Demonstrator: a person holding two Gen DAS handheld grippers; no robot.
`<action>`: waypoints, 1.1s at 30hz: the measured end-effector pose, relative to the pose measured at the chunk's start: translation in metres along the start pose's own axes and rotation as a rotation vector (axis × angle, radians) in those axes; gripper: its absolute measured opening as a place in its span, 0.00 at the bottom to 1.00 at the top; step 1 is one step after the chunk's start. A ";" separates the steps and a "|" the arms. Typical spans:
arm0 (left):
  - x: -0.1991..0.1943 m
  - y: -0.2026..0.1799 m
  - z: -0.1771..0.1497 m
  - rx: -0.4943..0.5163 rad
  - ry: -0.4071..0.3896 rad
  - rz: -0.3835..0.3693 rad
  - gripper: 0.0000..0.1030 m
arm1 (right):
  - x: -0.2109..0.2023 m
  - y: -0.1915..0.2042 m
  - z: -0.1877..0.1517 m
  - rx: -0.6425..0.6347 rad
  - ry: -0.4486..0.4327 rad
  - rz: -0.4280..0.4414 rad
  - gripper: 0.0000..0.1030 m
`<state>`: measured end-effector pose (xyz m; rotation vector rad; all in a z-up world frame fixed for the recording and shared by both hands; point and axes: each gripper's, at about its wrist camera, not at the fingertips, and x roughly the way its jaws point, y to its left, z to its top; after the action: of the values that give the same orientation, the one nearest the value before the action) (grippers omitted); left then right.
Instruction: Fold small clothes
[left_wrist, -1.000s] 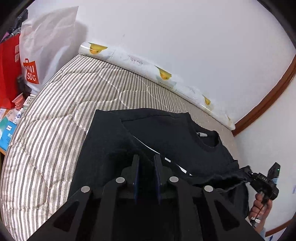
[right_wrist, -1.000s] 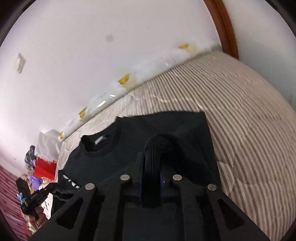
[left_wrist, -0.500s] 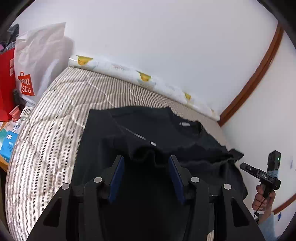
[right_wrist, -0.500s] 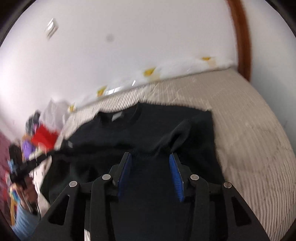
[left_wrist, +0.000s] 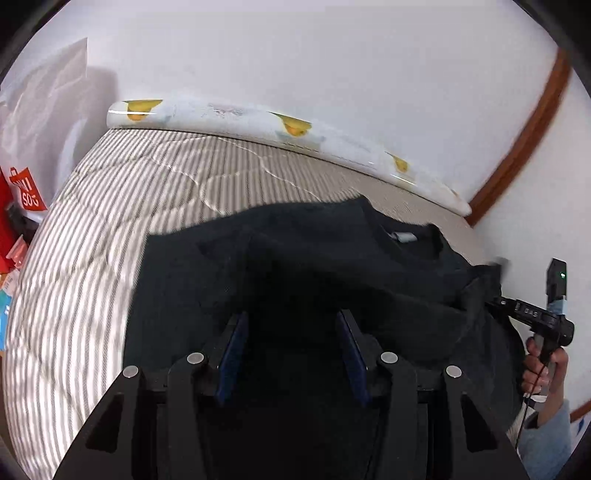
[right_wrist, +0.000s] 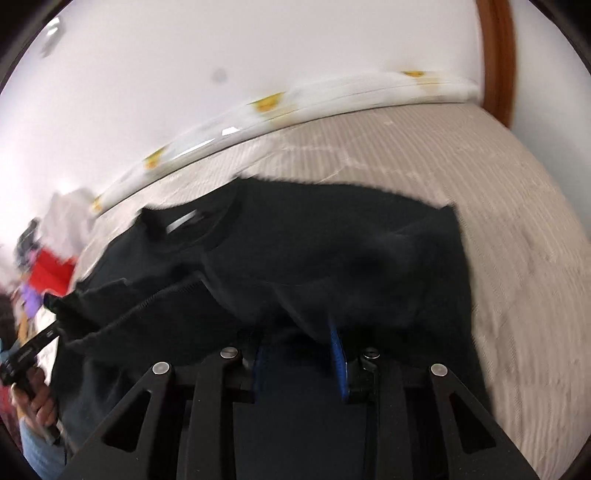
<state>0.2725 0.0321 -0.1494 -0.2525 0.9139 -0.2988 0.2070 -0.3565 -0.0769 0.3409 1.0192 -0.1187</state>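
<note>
Lying under both spread fingers (left_wrist: 236, 354) (right_wrist: 338, 350), black shirt (left_wrist: 314, 266) rests unpinched.

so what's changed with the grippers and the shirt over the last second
Both let go: the left gripper, shut on a fold of the black shirt before, now stands open. The right gripper dropped its bunched sleeve and has just been closing again; its grip is unclear. The shirt stays on the striped mattress, collar toward the wall.

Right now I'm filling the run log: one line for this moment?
black shirt: on striped mattress | left claw: open over it | right claw: closing, fabric between
</note>
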 end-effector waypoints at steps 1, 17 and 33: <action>0.002 0.001 0.005 0.008 -0.002 0.025 0.45 | 0.001 -0.003 0.006 0.003 -0.004 -0.005 0.27; 0.028 0.006 0.020 0.155 0.112 0.142 0.33 | 0.019 -0.014 0.026 -0.092 -0.011 -0.118 0.54; 0.012 0.016 0.032 0.034 -0.023 0.182 0.07 | 0.000 -0.022 0.043 -0.087 -0.150 -0.097 0.16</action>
<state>0.3072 0.0456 -0.1454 -0.1403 0.9014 -0.1431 0.2363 -0.3916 -0.0613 0.2000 0.8897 -0.1844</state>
